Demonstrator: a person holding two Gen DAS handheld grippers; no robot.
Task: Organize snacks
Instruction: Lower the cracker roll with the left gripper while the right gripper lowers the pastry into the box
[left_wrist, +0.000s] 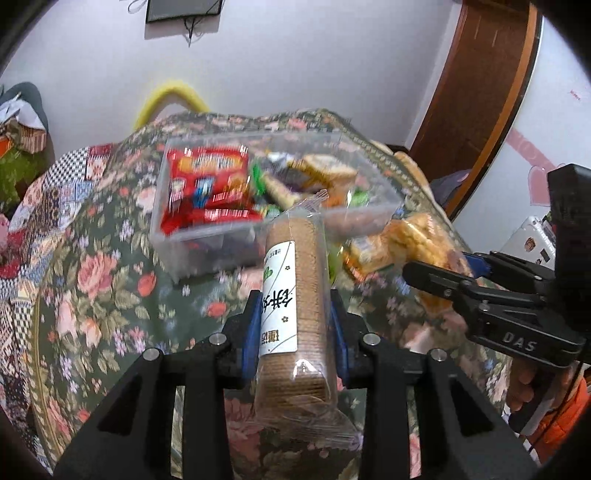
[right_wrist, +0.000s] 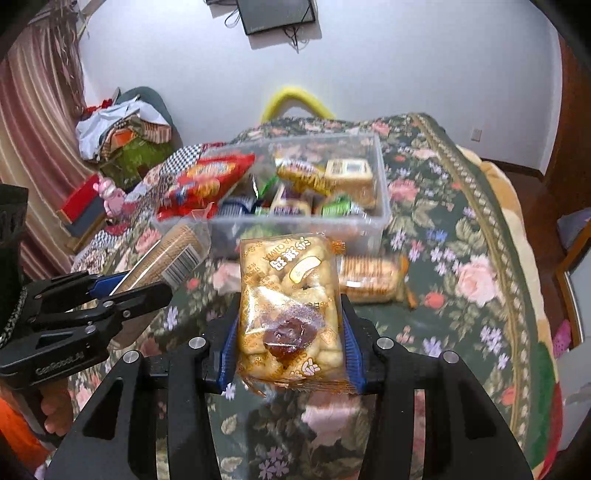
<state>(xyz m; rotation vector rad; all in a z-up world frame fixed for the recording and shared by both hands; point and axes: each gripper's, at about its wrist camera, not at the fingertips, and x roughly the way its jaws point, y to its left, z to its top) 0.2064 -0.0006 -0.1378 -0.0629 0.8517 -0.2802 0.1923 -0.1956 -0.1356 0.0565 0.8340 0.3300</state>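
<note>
My left gripper is shut on a long clear pack of brown crackers with a white label, held above the floral table; it also shows in the right wrist view. My right gripper is shut on an orange-printed bag of puffed snacks, seen from the left wrist view. Ahead stands a clear plastic box holding a red snack bag and several small packets. The box also shows in the left wrist view.
A wrapped biscuit pack lies on the floral tablecloth right of the held bag, in front of the box. A chair piled with clothes stands at the far left. A wooden door is at the right.
</note>
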